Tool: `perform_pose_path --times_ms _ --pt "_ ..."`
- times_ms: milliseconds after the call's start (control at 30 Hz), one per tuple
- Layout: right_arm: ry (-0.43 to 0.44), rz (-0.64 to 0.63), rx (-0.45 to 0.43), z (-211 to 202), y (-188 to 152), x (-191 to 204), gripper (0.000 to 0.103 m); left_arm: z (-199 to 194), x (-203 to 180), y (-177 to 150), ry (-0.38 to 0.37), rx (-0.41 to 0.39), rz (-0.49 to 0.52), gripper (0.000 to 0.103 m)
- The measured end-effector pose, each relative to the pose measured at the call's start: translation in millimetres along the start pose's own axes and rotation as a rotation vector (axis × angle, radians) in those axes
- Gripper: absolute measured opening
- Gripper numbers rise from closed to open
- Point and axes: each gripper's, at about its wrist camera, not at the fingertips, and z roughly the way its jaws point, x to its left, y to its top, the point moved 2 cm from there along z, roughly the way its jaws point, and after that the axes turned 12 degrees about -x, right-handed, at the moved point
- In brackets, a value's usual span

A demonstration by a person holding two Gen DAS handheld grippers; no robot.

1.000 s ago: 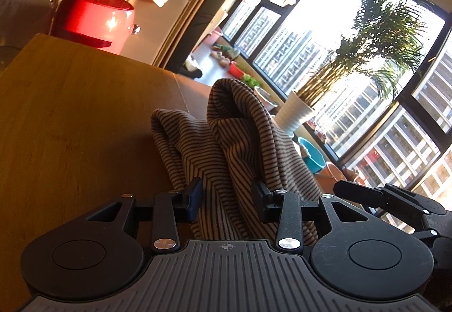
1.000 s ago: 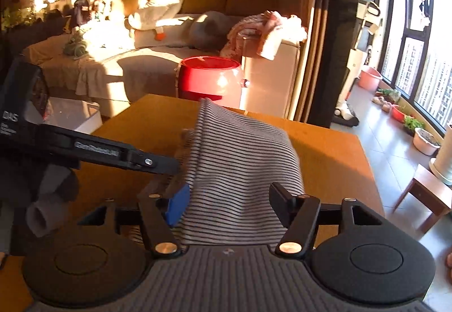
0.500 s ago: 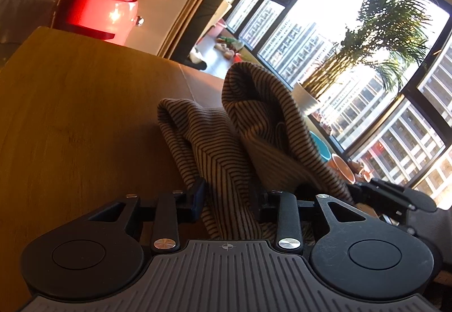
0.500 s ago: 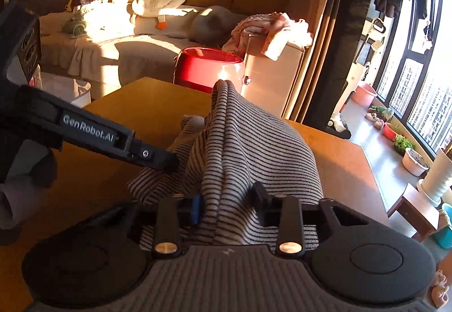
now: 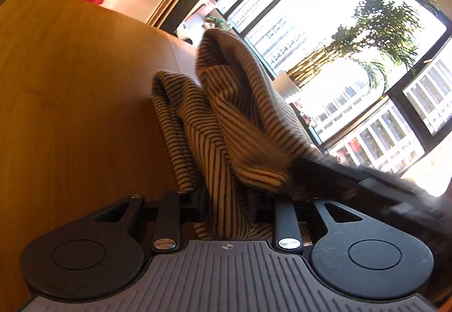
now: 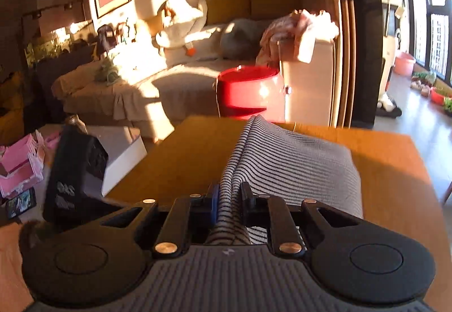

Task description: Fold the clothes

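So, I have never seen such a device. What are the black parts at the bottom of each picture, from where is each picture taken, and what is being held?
There is no robot arm here: a person holds one hand-held gripper in each hand, and each carries a camera that looks forward along its two fingers. The black parts are those tools. One picture comes from the left gripper, the other from the right gripper. On the wooden table lies one striped garment, partly lifted. Both grippers are shut on its cloth, the left one pinching a bunched fold. Behind the table stand a red tub and a sofa.
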Motion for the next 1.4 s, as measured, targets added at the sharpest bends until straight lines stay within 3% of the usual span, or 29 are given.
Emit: perform_pose_path --times_ms 133,300,400,467,533,600,700,733,867,1000,1133,1200,1233,1267,1400 --pt "0.004 -0.045 0.034 10 -15 1 0.014 -18 9 14 0.040 -0.069 0.000 0.025" --pt "-0.005 -0.286 0.051 10 -38 36 0.016 -38 -5 26 0.014 -0.177 0.011 0.027" --pt "-0.019 -0.376 0.042 11 -46 50 0.020 -29 -30 29 0.003 -0.171 0.079 0.029" --pt "-0.016 -0.413 0.036 10 -48 54 0.021 -13 -39 24 0.043 -0.143 0.133 0.029" --pt "-0.006 -0.435 0.028 7 -49 55 0.029 4 -43 16 0.093 -0.112 0.183 0.028" --pt "0.024 -0.404 0.021 -3 -44 48 0.032 8 -44 11 0.103 -0.118 0.203 0.027" --pt "0.076 -0.339 -0.002 -30 -31 26 0.047 6 -45 7 0.107 -0.131 0.219 0.027" --pt "0.065 -0.310 -0.014 -38 -26 15 0.053 5 -44 7 0.105 -0.132 0.218 0.028" --pt "-0.065 -0.140 -0.060 -55 -4 -38 0.060 3 -42 7 0.095 -0.135 0.214 0.028" --pt "-0.165 0.079 -0.088 -34 8 -91 0.070 1 -39 7 0.086 -0.137 0.210 0.028" --pt "-0.161 0.264 0.021 18 -9 -117 0.076 -1 -36 6 0.077 -0.140 0.205 0.028" --pt "-0.116 0.348 0.042 31 -12 -120 0.075 -1 -33 8 0.075 -0.139 0.191 0.028" --pt "-0.093 0.390 0.052 37 -13 -122 0.059 -1 -31 9 0.073 -0.138 0.182 0.028" --pt "-0.075 0.412 0.051 41 -12 -122 0.059 -1 -29 9 0.072 -0.138 0.173 0.028" --pt "-0.026 0.254 -0.049 19 11 -99 0.045 -1 -21 13 0.065 -0.137 0.139 0.028"
